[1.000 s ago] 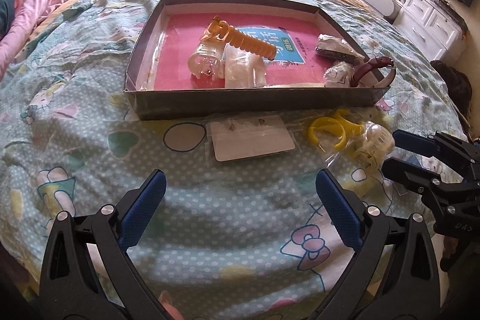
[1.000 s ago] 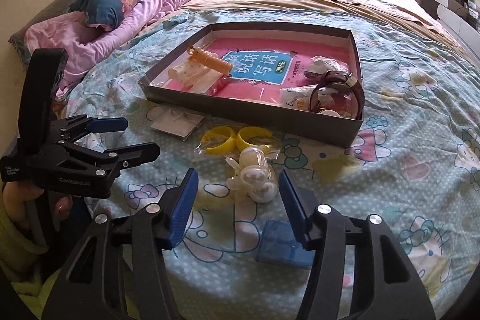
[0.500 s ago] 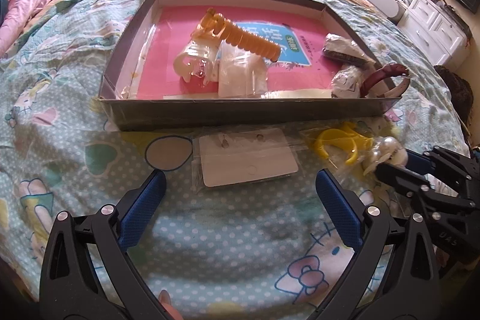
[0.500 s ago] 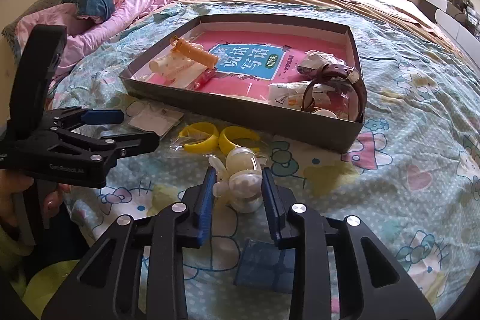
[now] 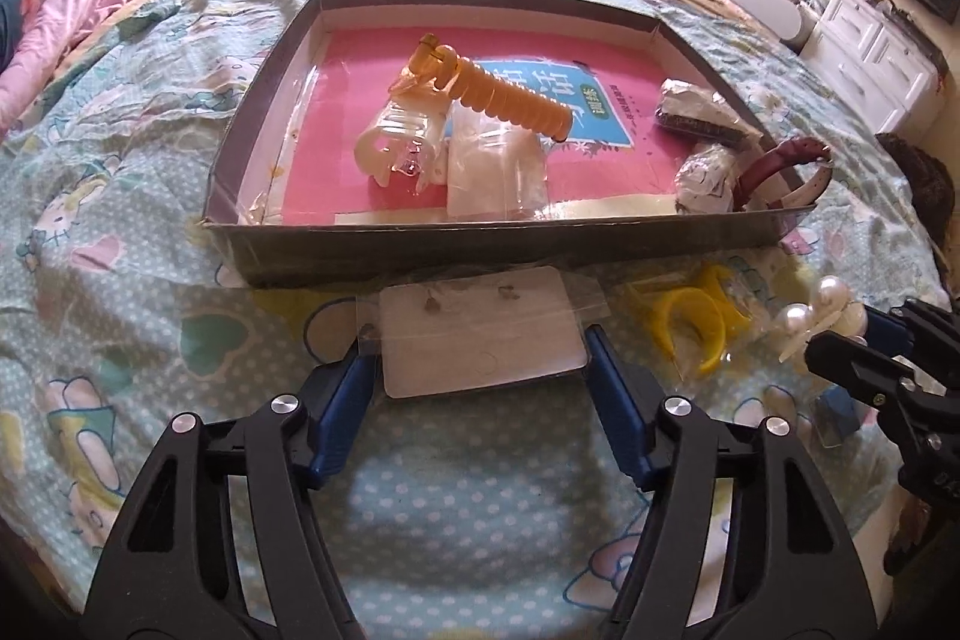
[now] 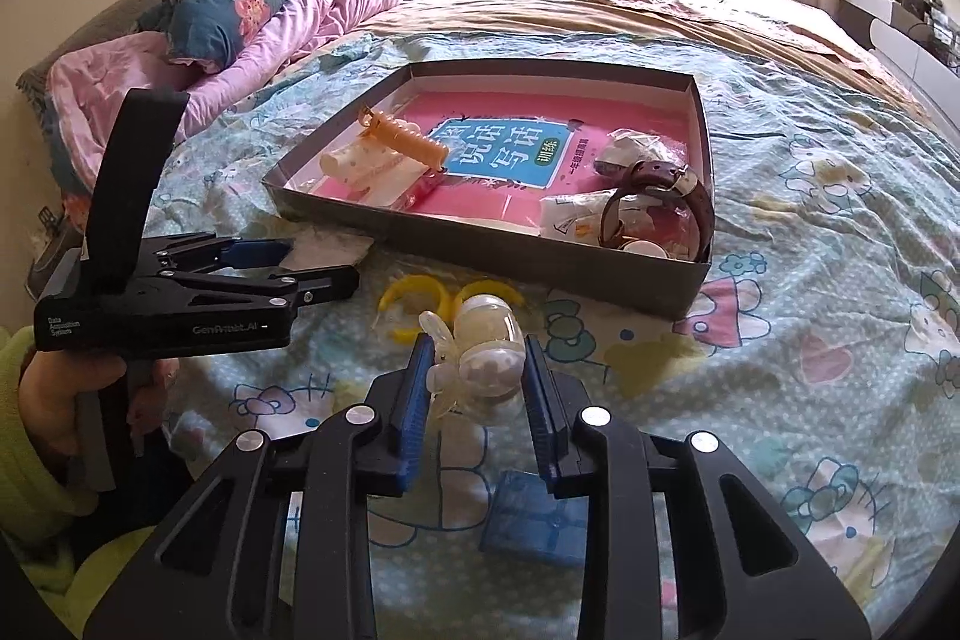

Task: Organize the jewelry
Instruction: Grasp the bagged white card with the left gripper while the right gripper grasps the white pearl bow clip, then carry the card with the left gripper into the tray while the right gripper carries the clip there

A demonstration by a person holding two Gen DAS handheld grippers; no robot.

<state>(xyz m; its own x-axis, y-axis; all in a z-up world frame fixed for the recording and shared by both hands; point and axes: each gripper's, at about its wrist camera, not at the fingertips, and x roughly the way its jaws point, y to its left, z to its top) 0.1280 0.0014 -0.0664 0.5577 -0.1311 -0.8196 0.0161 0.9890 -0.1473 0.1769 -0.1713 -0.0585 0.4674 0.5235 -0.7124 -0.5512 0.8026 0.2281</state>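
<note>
Two grippers are at work on the bedspread (image 5: 480, 520) just in front of the shallow box (image 5: 510, 250). Our right gripper (image 6: 477, 376) is clamped on the pearl hair clip (image 6: 486, 358), both blue pads pressing its sides. Our left gripper (image 5: 480, 370) has just been closing, and the white earring card (image 5: 480, 340) in its clear sleeve lies between the jaws; from the left wrist view the pads look to be touching the sleeve's edges, though we cannot tell for sure whether they bear on the card itself.

Inside the box already sit the orange spiral clip (image 5: 510, 100), a clear claw clip (image 5: 396, 148), some wrapped packets and a brown watch strap (image 6: 660, 196). Yellow hoops (image 5: 690, 328) in their bag lie on the spread between the two grippers, near the box wall.

We judge the risks as follows. The card is flat and thin on soft bedding, so the left pads may catch only the slippery sleeve and the card could bend or slide out on lifting. The pearls are round and smooth; a tilt while carrying could let the clip squirt free. The two grippers stand near each other, so lifting both at once may knock them together or drag the hoop bag, and the box wall could snag a low carry.
</note>
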